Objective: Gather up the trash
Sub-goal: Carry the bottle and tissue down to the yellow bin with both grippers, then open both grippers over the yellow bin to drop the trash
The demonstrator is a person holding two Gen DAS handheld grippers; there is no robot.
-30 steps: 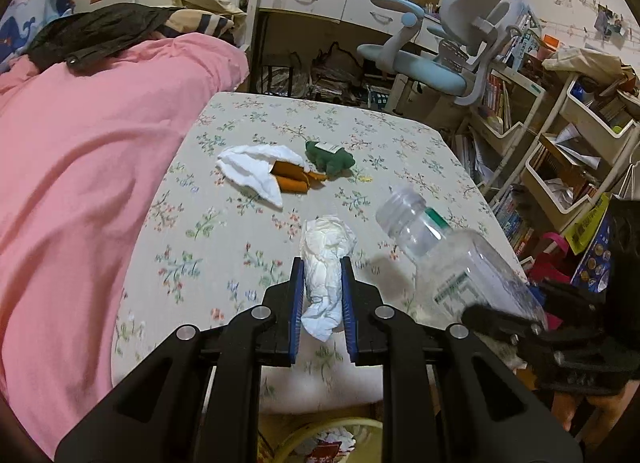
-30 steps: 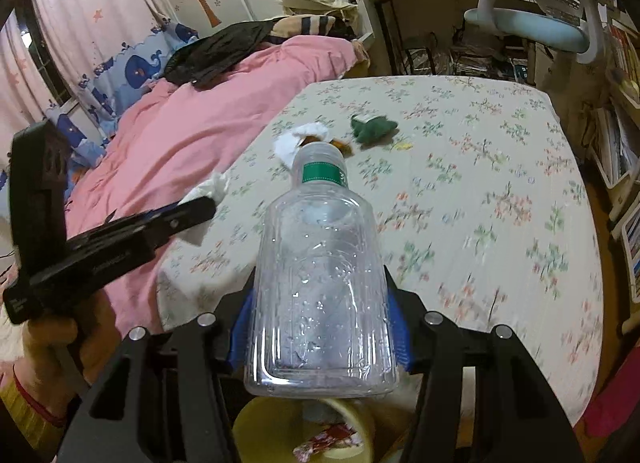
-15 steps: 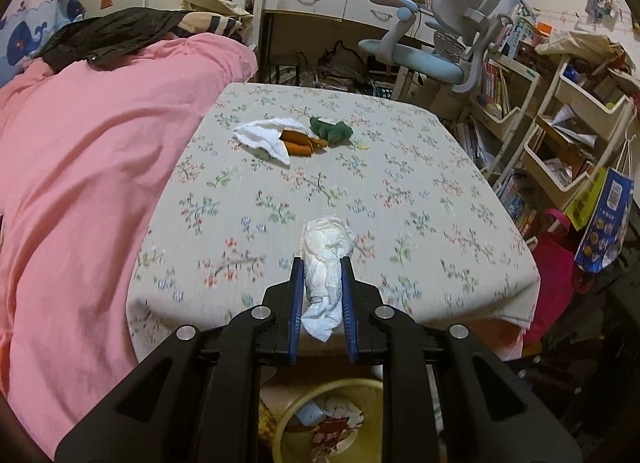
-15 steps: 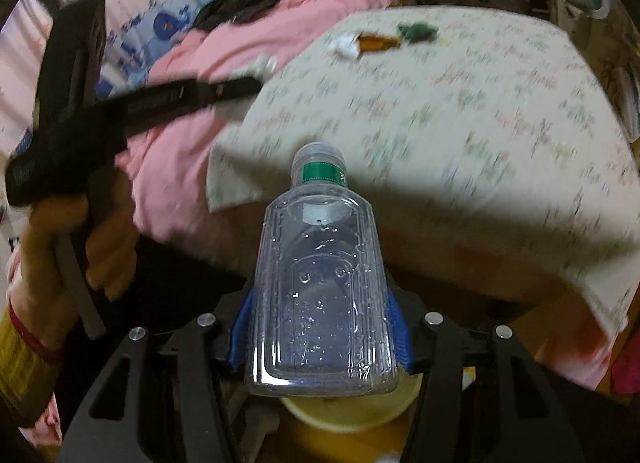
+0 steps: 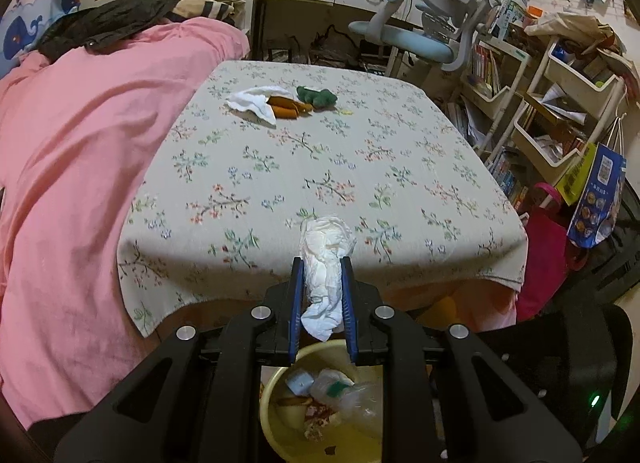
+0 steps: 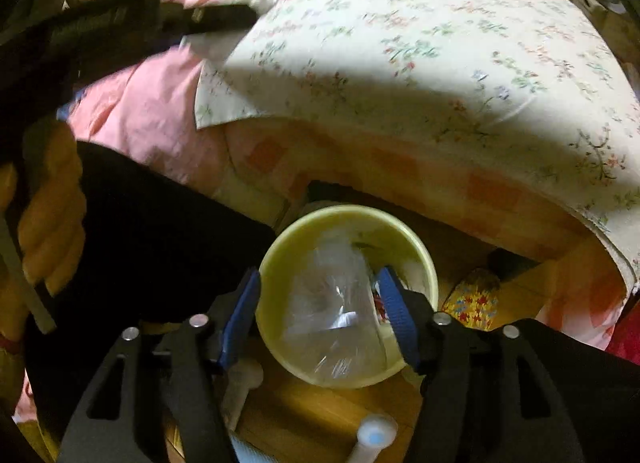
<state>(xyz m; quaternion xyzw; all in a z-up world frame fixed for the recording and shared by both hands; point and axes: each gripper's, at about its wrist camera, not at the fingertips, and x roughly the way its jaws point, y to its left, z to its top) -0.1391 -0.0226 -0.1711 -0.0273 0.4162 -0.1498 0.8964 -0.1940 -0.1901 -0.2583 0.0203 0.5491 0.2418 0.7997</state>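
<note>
My left gripper (image 5: 321, 295) is shut on a crumpled white tissue (image 5: 326, 263) and holds it above the yellow trash bin (image 5: 276, 407), off the near edge of the table. The clear plastic bottle (image 5: 344, 395) lies in the bin among other trash. In the right wrist view my right gripper (image 6: 318, 315) is open right above the bin (image 6: 280, 259), and the blurred bottle (image 6: 332, 311) sits between and below its fingers inside the bin.
A table with a floral cloth (image 5: 320, 151) holds a white tissue (image 5: 252, 103), orange pieces (image 5: 284, 107) and a green toy (image 5: 316, 96) at its far side. A pink bedspread (image 5: 72, 151) lies left. Shelves and bags (image 5: 560, 111) stand right.
Both grippers pulled back from the table and lowered over the bin. My right gripper opened and the bottle dropped into the bin. The left gripper still holds the tissue.
</note>
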